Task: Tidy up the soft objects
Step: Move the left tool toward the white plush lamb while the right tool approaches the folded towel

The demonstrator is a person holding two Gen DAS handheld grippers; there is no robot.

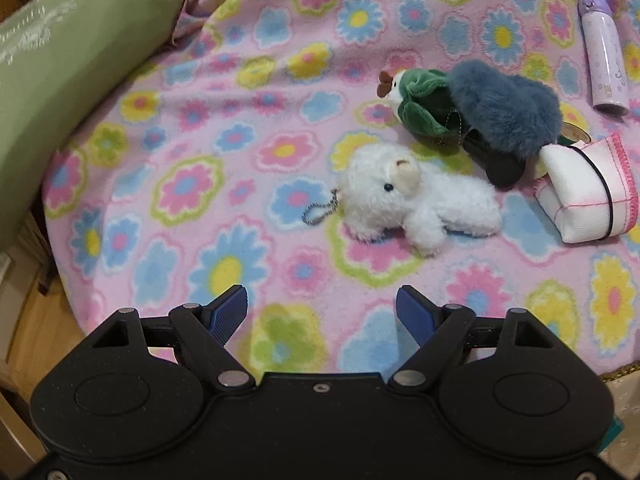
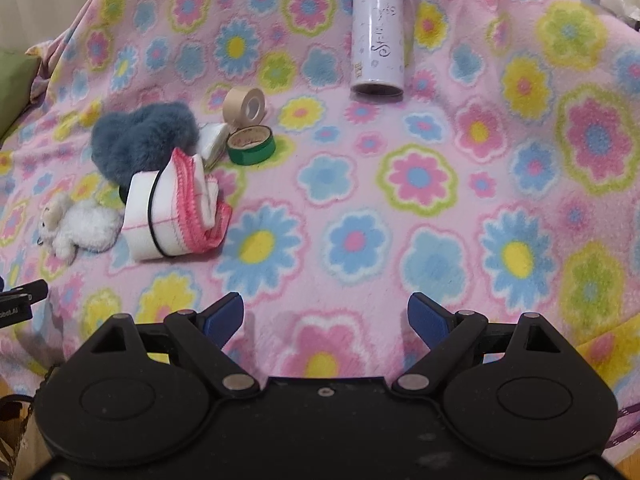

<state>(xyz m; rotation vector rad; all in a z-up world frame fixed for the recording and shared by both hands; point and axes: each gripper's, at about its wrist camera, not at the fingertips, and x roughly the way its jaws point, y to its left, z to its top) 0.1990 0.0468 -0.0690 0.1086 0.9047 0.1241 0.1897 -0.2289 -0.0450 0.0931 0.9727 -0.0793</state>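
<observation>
A white plush lamb (image 1: 416, 196) with a ball chain lies on the flowered blanket (image 1: 240, 160), just ahead of my left gripper (image 1: 322, 308), which stands open with nothing between its blue pads. Behind the lamb lie a green plush toy (image 1: 420, 100) and a grey-blue furry item (image 1: 508, 108). A folded white and pink cloth bundle (image 1: 584, 188) held by a black band sits to the right. In the right wrist view the bundle (image 2: 176, 212), furry item (image 2: 140, 140) and lamb (image 2: 76, 226) lie far left. My right gripper (image 2: 326, 316) is open over bare blanket.
A green pillow (image 1: 60, 72) lies at the blanket's left edge. A lilac bottle (image 2: 378, 36) lies at the back. A beige tape roll (image 2: 246, 106) and a green tape roll (image 2: 252, 146) sit beside the furry item. The blanket (image 2: 440, 200) spreads right of the toys.
</observation>
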